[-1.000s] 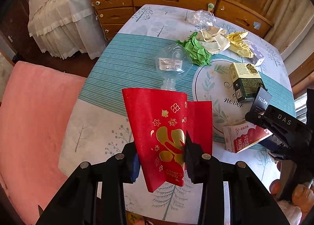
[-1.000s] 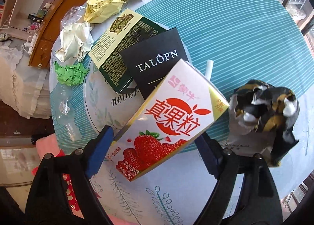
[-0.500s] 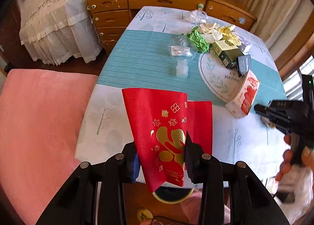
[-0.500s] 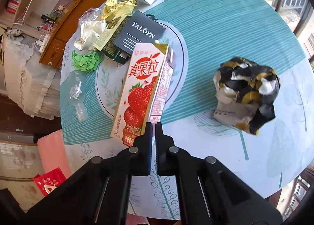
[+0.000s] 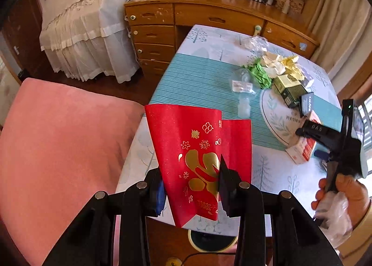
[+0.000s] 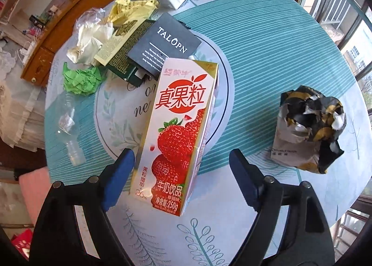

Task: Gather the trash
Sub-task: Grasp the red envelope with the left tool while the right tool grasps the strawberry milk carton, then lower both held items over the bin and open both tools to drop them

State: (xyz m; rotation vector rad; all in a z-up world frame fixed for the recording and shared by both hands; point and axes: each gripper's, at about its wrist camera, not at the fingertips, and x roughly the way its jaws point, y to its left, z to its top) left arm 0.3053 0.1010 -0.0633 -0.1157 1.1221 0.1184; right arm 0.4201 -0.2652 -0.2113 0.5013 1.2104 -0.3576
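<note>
Since the earlier frame our right gripper [image 6: 180, 163] has just been opening, and its jaws now stand spread on either side of the strawberry milk carton [image 6: 179, 136], lying mid-frame on the table [image 6: 267, 61], pads not pressing it. Our left gripper [image 5: 189, 188] pinches the red envelope [image 5: 197, 156] at lower centre, over the table's near edge.
</note>
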